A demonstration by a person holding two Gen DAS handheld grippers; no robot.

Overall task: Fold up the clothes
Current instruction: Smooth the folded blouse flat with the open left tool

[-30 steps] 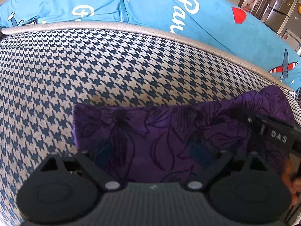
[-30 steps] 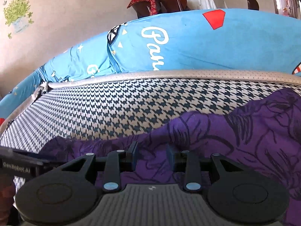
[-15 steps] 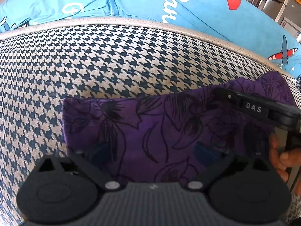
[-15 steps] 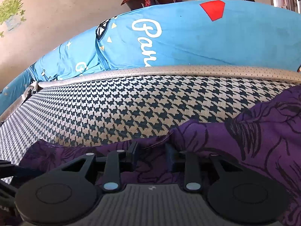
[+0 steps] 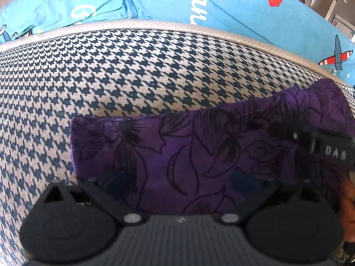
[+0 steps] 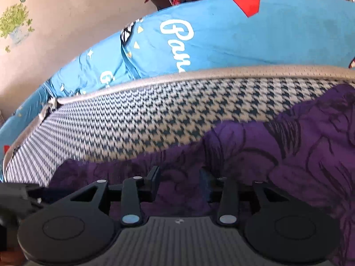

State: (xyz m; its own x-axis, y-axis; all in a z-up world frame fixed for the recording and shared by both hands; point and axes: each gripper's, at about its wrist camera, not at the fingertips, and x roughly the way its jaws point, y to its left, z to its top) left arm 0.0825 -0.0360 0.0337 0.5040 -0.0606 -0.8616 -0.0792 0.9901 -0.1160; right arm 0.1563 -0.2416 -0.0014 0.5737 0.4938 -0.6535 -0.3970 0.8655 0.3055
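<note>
Big houndstooth cushion point(image 5: 133, 71) fills the space ahead of both grippers, pale piped edge along its far side. Beyond that edge, blue printed bedding point(image 5: 221, 6) with white lettering and a red shape; in the right wrist view a cream wall point(image 6: 66, 22) with plant stickers sits above it, up and left.

Purple floral cloth point(image 5: 188, 155) lies on the cushion, directly ahead of and under the left gripper point(image 5: 180, 182), flat with a straight far edge and a squared left corner. Its right part rises into a bunched hump. In the right wrist view the same cloth point(image 6: 288, 155) spreads ahead and to the right, lumpy, with houndstooth showing past its far edge.

Left gripper: jaws wide apart, fingers lying over the cloth with fabric between them; nothing pinched.

Right gripper point(image 6: 179, 185): jaws partly closed with a narrow gap, cloth in and below that gap; whether it actually grips the fabric, cannot tell. From the left wrist view this gripper shows at the far right edge over the cloth hump, with the person's hand point(image 5: 349, 199) just below it.
</note>
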